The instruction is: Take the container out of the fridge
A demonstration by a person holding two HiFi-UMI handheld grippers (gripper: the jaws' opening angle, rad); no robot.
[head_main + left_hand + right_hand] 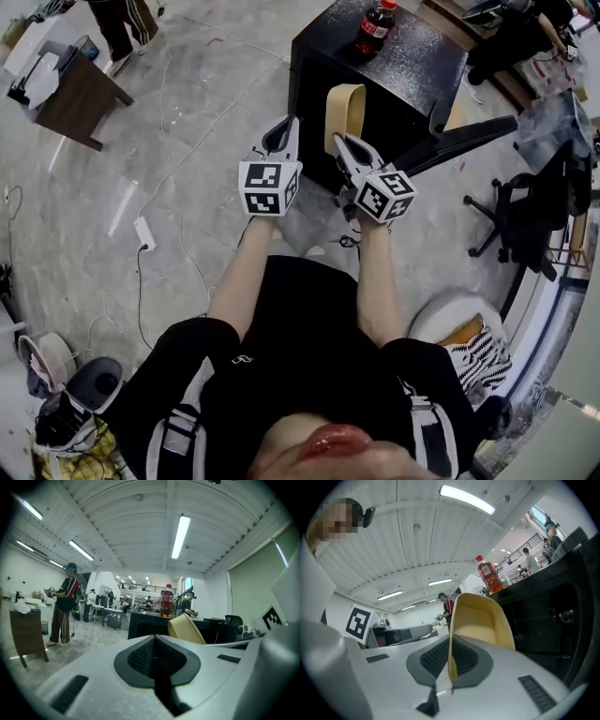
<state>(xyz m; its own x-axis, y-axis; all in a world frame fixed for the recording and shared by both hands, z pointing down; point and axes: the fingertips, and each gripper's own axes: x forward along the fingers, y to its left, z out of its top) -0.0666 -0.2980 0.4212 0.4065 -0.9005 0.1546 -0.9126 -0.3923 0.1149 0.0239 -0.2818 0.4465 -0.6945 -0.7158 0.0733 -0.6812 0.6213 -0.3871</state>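
I count two tools, the left tool and the right tool. There is one beige container, one black fridge and one bottle of red drink. I also make out one white power strip, one office chair and one brown tabletop.

I'm looking into a big open lab or workshop hall: polished grey floor, a power strip lying loose, an office chair. Strip lights line a ribbed ceiling, and a person stands near the counters.
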